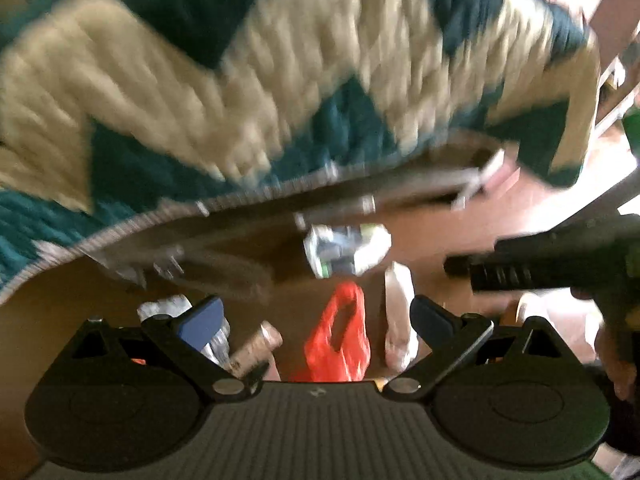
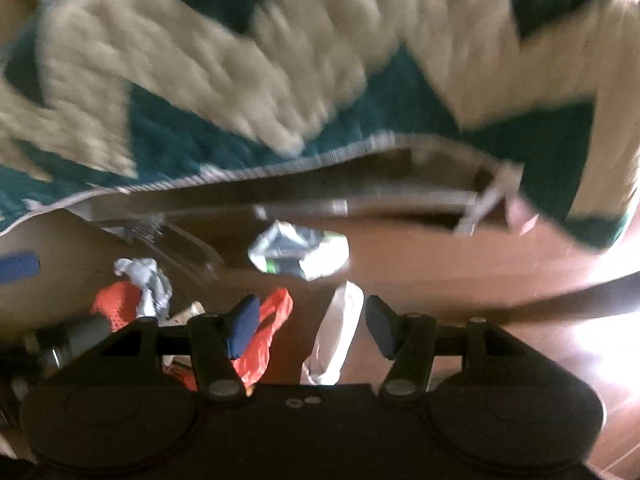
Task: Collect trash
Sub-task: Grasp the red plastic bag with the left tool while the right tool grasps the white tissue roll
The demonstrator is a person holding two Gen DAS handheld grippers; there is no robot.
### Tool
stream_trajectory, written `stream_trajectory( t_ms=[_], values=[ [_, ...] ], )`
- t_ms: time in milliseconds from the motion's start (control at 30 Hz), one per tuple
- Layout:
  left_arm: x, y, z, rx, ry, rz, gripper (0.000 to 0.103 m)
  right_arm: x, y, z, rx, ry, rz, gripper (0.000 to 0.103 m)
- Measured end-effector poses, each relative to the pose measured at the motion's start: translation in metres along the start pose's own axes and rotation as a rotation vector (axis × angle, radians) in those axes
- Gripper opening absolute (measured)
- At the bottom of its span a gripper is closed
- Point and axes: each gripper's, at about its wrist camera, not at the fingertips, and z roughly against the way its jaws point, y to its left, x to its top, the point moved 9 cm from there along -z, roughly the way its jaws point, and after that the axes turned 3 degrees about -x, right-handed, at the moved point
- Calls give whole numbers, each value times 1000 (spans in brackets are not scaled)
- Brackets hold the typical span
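Note:
Trash lies on a brown wood floor beside a bed. A red plastic bag, a white paper strip, a crumpled white-green wrapper, a cardboard tube and crumpled grey paper show in the blurred views. My left gripper is open above the red bag. My right gripper is open, with the white strip between its fingers, not gripped. The right gripper also shows in the left wrist view.
A teal and cream quilt hangs over the bed edge above the trash. A clear plastic piece lies under the bed edge. An orange item lies at left. Bright sunlight falls on the floor at right.

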Motion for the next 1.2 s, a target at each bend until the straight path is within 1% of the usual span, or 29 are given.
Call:
stream_trajectory(
  t_ms=[100, 300, 400, 567, 633, 667, 733, 833, 867, 933, 967, 1000, 1033, 1100, 1133, 1167, 1200],
  values=[
    [-17, -1, -35, 2, 68, -25, 100, -13, -10, -39, -27, 79, -27, 58],
    [-53, 0, -88, -15, 190, -24, 100, -41, -18, -99, -20, 204, -65, 58],
    [-66, -2, -112, -21, 242, -25, 100, -51, -15, -122, -16, 248, -81, 58],
    [-86, -3, -147, -40, 313, 10, 100, -66, -14, -154, -21, 314, -99, 58],
    [-93, -4, -157, -45, 331, 8, 100, -74, -16, -165, -22, 349, -118, 58],
    [-95, -4, -162, -42, 336, 8, 100, -76, -16, -169, -19, 357, -123, 58],
    [-100, -4, -170, -59, 353, 23, 99, -79, -16, -177, -11, 363, -133, 57],
    [-107, -4, -180, -66, 375, 29, 88, -81, -15, -186, 7, 370, -152, 56],
    [-108, -3, -183, -65, 382, 33, 83, -82, -15, -188, 11, 369, -155, 56],
    [-109, -1, -185, -54, 379, 38, 79, -81, -14, -190, 20, 361, -157, 57],
    [-108, -1, -186, -52, 375, 42, 76, -79, -12, -190, 19, 346, -152, 56],
    [-107, -1, -187, -52, 372, 46, 69, -78, -12, -191, 17, 341, -147, 56],
    [-107, -1, -187, -54, 372, 49, 66, -78, -11, -191, 18, 338, -142, 55],
    [-106, -1, -187, -63, 377, 62, 56, -76, -10, -189, 6, 337, -142, 40],
    [-105, 0, -186, -64, 377, 67, 52, -75, -11, -188, -1, 344, -148, 23],
    [-105, 1, -186, -67, 376, 71, 44, -76, -12, -187, -4, 355, -154, 13],
    [-105, 1, -184, -73, 377, 78, 36, -75, -12, -186, -9, 360, -159, 12]
  ],
)
